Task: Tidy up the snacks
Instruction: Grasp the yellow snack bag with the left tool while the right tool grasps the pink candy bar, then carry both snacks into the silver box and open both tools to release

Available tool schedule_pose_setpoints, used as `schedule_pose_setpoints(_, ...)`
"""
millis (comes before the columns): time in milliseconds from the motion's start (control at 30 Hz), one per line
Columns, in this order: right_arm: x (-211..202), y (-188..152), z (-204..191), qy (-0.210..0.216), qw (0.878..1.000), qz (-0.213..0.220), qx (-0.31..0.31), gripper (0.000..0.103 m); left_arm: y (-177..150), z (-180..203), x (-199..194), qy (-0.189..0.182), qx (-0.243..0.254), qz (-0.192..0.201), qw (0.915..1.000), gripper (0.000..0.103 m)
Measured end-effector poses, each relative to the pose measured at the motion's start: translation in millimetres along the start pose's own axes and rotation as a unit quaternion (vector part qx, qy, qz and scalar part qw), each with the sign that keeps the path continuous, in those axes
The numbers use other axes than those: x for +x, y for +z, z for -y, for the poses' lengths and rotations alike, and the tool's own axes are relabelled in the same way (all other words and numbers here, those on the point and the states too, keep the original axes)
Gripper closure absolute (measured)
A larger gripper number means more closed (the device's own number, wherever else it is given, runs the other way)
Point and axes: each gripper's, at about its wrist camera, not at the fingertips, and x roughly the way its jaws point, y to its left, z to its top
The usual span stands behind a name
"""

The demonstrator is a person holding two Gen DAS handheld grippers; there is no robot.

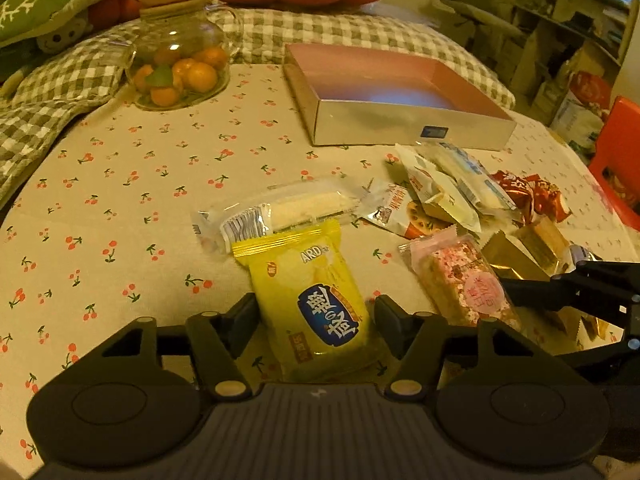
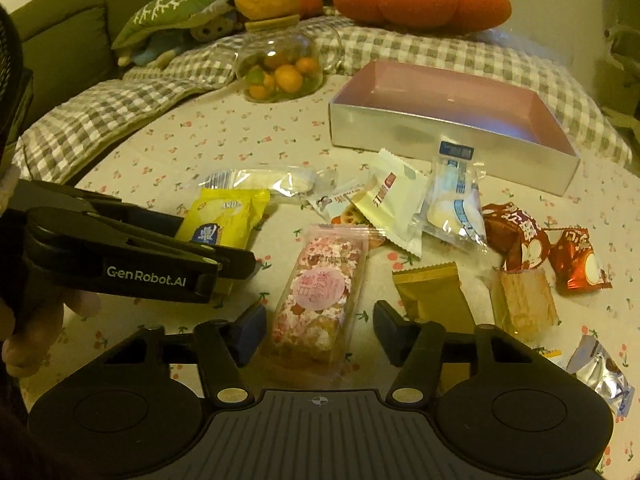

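The left gripper [image 1: 316, 312], marked "GenRobot.AI" on its side, straddles a yellow packet [image 1: 316, 300] printed "ARD" on the bench [image 1: 120, 208]; whether its pads press is unclear. The right gripper [image 2: 320, 328] brackets a pink-labelled snack bar [image 2: 320, 292], a gap showing on each side; its label is unreadable. Beyond the snack pile stands an open silver box [image 2: 440, 136]. A foil pack [image 2: 600, 372] is cut off at the edge.

A home living room (sofa [image 2: 60, 28], cushions [image 2: 176, 8], cherry-print tablecloth [image 1: 140, 200])
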Motion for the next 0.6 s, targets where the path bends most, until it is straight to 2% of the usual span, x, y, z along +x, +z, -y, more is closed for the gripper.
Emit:
schedule_pose_setpoints(33, 0.3, 0.5, 0.3, 0.002, 1.000, 0.001, 0.000, 0.060, -0.2, -0.2, -0.6, 0.002, 0.000, 0.000, 1.0000, 0.047)
schedule_pose_setpoints(167, 1.1, 4.1, 1.6, 0.010, 1.000, -0.011, 0.004, 0.072, 1.7, 0.6, -2.4, 0.003, 0.002, -0.011, 0.9999, 0.053)
schedule_pose_setpoints(367, -1.9, 12.2, 3.8, 0.027, 0.999, -0.035, 0.028, 0.072, 7.1, -0.1, -5.1, -0.012, -0.009, -0.036, 0.9992, 0.055)
schedule_pose_setpoints(600, -11.2, 21.1, 7.4, 0.037, 0.996, -0.053, 0.054, 0.072, 16.8, 2.8, -15.3, -0.032, -0.011, -0.033, 0.9989, 0.056)
